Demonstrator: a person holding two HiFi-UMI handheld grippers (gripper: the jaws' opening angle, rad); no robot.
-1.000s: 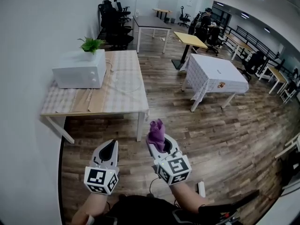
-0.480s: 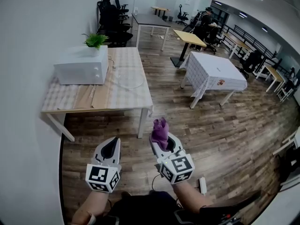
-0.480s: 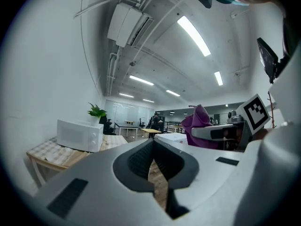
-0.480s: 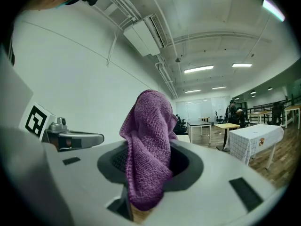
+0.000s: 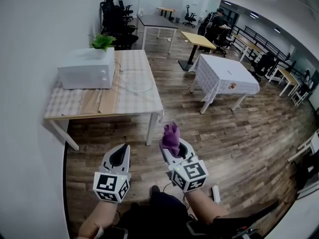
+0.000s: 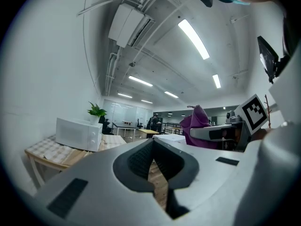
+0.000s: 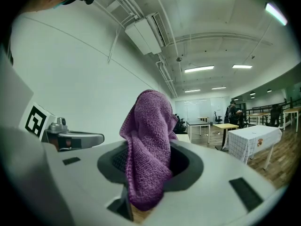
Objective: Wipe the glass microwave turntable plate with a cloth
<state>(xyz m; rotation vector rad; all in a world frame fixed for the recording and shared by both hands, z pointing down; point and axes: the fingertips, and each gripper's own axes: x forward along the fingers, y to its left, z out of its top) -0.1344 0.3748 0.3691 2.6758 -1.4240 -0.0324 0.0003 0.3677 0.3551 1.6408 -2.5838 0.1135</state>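
Note:
My right gripper is shut on a purple cloth that sticks up from its jaws; the cloth fills the middle of the right gripper view. My left gripper is shut with nothing in it, its jaws closed together. Both are held low over the wood floor, short of the table. A white microwave stands on the table's left part. A faint clear round outline, seemingly the glass plate, lies on the table to the microwave's right.
A green plant sits behind the microwave, against the wall on the left. A table with a white checked cloth stands to the right. Desks, office chairs and a person are at the back. A white power strip lies on the floor.
The view has shifted slightly toward the table, and the person's foot now shows below. Both grippers stay in the same pose, the cloth still held in the right one.

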